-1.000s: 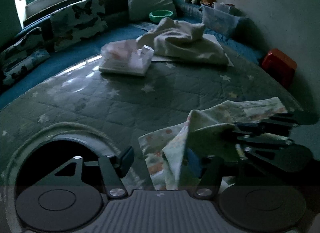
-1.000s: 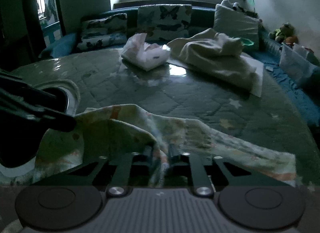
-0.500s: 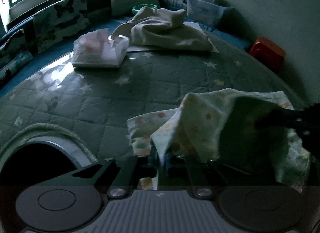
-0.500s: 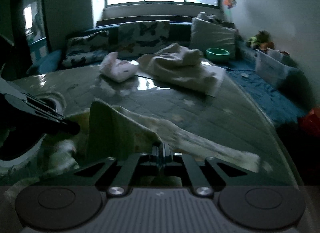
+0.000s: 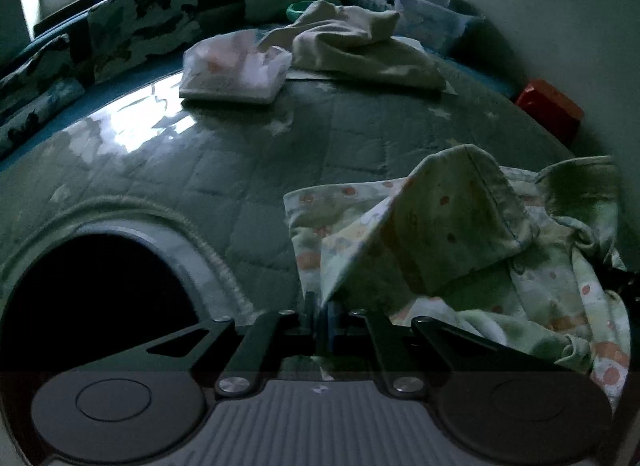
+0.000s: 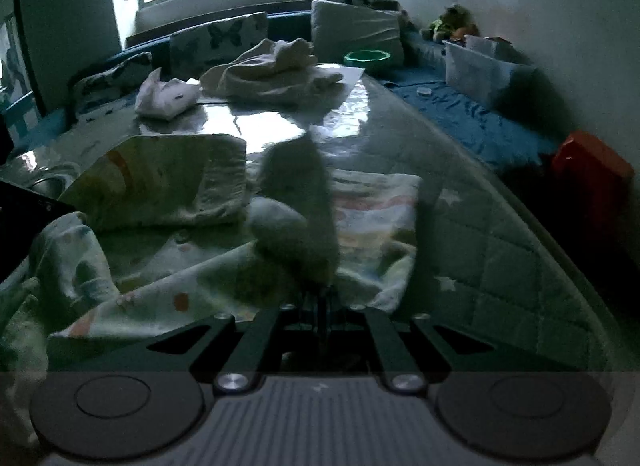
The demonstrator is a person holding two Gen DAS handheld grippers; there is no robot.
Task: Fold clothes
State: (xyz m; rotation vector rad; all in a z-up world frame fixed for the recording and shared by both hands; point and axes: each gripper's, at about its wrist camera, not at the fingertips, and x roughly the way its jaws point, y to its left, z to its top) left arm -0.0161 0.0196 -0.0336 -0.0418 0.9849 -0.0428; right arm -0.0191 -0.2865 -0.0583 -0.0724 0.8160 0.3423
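Both claws grip one printed garment (image 5: 472,250) near the front edge of the quilted mat (image 5: 248,153). My left claw (image 5: 318,312) has its fingers pressed together on a cloth edge just ahead of it; a stiff fold of the garment rises up and to the right of that pinch. My right claw (image 6: 320,302) is likewise closed on a bunched ridge of the same garment (image 6: 360,217), which stands straight ahead of it in shadow. Beyond that ridge a flat panel lies on the mat, and to the left a turned-up flap leans toward my other claw.

Judgement: a fold is under way, with two gathered points lifted and the rest crumpled between them. To do it well, I should hold both pinches at equal height, draw them apart until the slack cloth between goes taut, then lay the lifted edge squarely over the flat panel so the edges meet. Uneven tension would probably leave a twist on the left side.

Farther out, well apart from both claws, lie a cream blanket heap (image 6: 272,73), a white packet (image 6: 166,97), a green bowl (image 6: 368,59) and a clear bin (image 6: 484,65); a red box (image 6: 592,173) sits off to the right.
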